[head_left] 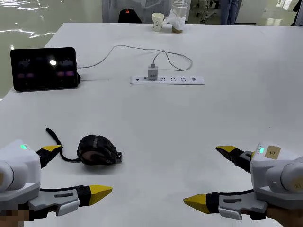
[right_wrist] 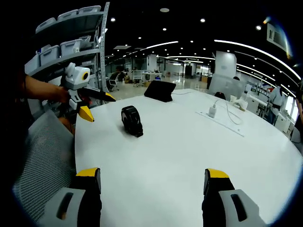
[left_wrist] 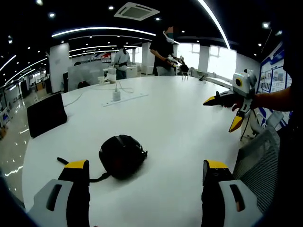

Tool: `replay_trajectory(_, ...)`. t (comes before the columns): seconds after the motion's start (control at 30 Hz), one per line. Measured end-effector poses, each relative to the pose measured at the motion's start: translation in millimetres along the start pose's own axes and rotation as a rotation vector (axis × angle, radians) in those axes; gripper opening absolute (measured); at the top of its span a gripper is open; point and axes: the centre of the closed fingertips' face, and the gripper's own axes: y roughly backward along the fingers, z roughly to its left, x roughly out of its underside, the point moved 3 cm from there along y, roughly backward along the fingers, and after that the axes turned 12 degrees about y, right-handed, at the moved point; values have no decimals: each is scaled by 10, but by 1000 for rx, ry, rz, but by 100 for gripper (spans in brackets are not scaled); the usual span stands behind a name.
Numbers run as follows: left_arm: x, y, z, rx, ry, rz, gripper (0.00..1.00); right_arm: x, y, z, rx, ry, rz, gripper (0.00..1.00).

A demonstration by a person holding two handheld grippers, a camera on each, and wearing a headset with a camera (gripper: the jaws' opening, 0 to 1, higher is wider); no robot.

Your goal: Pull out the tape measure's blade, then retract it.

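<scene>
Resting tape measure (head_left: 97, 150) beside gaping left gripper (head_left: 85, 168).

Brightly and evenly lit from ceiling strips (left_wrist: 104, 29) and spotlights overhead. Only faint, soft shadows on the white counter (head_left: 189, 123). Glare on the glossy floor (head_left: 23, 19). Sharp in head view, strongly bowed at edges in both gripper views.

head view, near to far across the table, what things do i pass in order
tape measure → power strip → paper cup
</scene>
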Motion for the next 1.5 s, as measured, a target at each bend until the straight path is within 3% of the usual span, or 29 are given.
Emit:
replay_trajectory(0.47, -101, -149, 179, 58, -73, 51, 92, -55, -209, -109, -72, 118, -19, 82)
replay_trajectory(0.93, -175, -261, 347, 85, -132, 90, 83, -110, -431, -232, -155, 207, -24, 70)
replay_trajectory(1.5, -206, -428, 439, 163, -268, 199, 68, -215, -735, -339, -247, 326, -23, 59)
